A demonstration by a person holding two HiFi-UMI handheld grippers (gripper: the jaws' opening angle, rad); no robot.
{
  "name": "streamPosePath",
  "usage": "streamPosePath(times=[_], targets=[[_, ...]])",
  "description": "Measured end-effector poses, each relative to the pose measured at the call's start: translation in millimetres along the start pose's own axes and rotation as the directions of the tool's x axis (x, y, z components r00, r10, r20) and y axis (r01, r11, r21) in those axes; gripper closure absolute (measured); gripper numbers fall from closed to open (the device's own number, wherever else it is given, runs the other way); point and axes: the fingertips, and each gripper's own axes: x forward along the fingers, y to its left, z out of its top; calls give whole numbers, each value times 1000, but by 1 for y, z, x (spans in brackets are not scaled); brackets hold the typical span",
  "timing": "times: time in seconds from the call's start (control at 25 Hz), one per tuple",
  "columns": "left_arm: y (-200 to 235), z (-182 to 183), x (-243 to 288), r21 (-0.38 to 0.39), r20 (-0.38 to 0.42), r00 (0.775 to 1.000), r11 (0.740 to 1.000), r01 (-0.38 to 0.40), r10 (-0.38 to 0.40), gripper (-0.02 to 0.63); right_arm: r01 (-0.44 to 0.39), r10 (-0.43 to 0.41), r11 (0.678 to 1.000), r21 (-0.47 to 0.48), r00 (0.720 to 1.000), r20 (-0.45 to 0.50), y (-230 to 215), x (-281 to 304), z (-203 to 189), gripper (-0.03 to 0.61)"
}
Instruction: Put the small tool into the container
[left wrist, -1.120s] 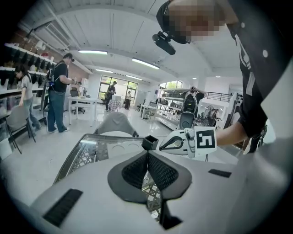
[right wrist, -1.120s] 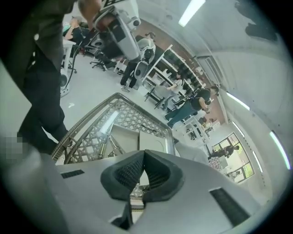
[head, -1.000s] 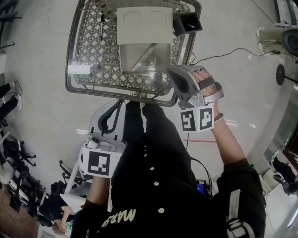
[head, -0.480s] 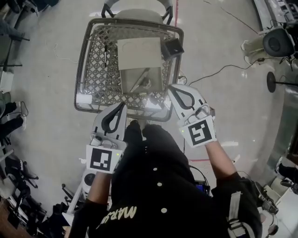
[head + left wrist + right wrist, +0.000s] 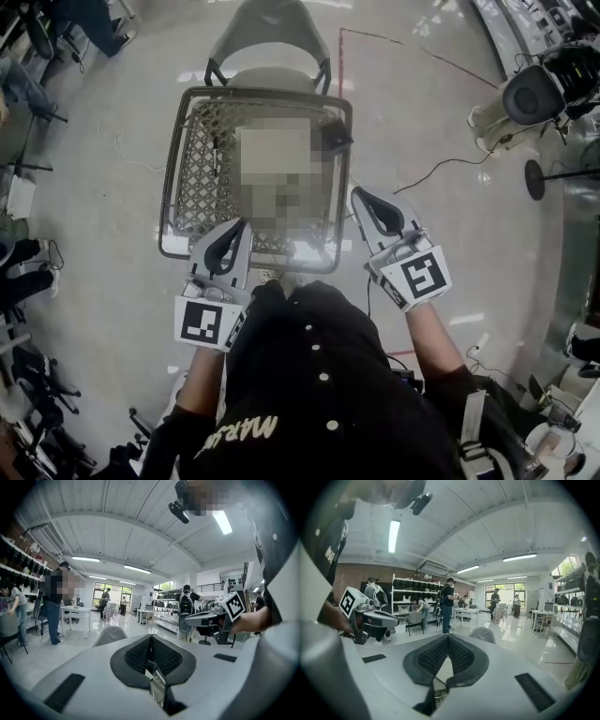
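head view: grey wire-mesh basket [image 5: 190, 178], rounded rim, contents can't be made out. left gripper [image 5: 238, 228] & right gripper [image 5: 360, 194], white shells, jaws pressed together, nothing btwn.

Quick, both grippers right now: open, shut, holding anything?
Left gripper: shut, jaws together, nothing held.
Right gripper: shut, jaws together, nothing held.

I'm working in a big open lab or workshop hall: a white ribbed vaulted ceiling [image 5: 117, 531] with long strip lights [image 5: 393, 535], dark metal shelving racks [image 5: 410, 597] against a red brick wall [image 5: 349, 581], a white bench [image 5: 75, 612], a glossy pale floor [image 5: 441, 122], and standing people [image 5: 447, 604].
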Motion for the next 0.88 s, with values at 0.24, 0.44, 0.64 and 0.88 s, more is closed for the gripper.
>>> streamPosePath(times=[0.24, 0.44, 0.64, 0.88], targets=[[7, 21, -7, 34, 47, 998, 999, -34, 32, 588, 46, -54, 997, 69, 992, 111, -8, -15, 24, 565], [23, 37, -13, 56, 87, 994, 996, -71, 66, 588, 71, -103, 987, 144, 968, 227, -17, -25, 45, 565], [34, 44, -21, 60, 107, 989, 992, -109, 103, 588, 112, -162, 978, 175, 938, 306, -27, -39, 63, 565], [44, 48, -33, 71, 121, 983, 986, -150, 141, 588, 186, -249, 960, 211, 912, 326, -42, -52, 61, 565]])
